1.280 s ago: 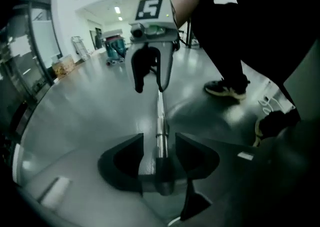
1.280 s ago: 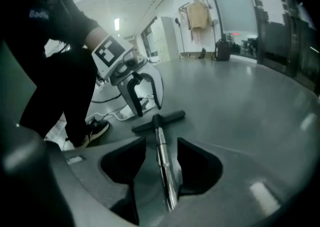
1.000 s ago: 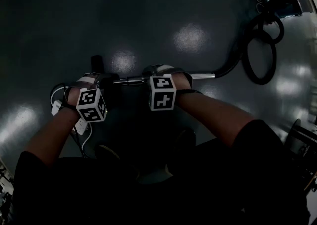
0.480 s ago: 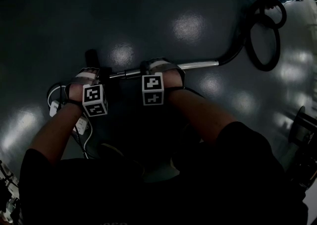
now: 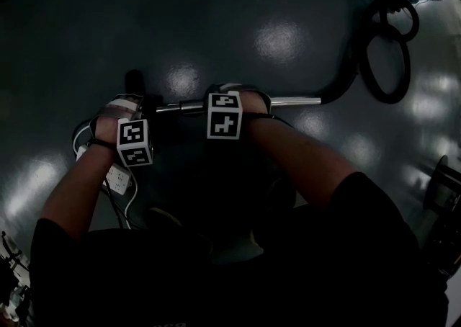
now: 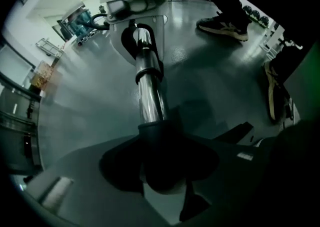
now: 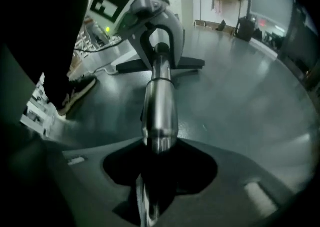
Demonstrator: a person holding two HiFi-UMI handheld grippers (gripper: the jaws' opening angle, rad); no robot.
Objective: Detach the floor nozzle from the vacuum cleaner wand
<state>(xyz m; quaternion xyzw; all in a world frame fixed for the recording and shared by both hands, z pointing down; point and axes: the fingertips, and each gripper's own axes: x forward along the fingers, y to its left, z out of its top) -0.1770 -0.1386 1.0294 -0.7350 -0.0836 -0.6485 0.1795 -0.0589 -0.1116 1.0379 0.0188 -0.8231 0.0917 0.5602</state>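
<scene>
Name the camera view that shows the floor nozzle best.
The right gripper view: the floor nozzle shows as a black bar, well lit, at the far end of the wand. The left gripper view shows only its black neck round the wand; the head view, just a dark stub.

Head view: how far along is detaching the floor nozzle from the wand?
Done: nothing, the black plastic nozzle neck is still joined to the shiny chrome wand. In hand: the left gripper is closing around the neck, the right gripper around the wand. Left: grip, pull apart.
</scene>
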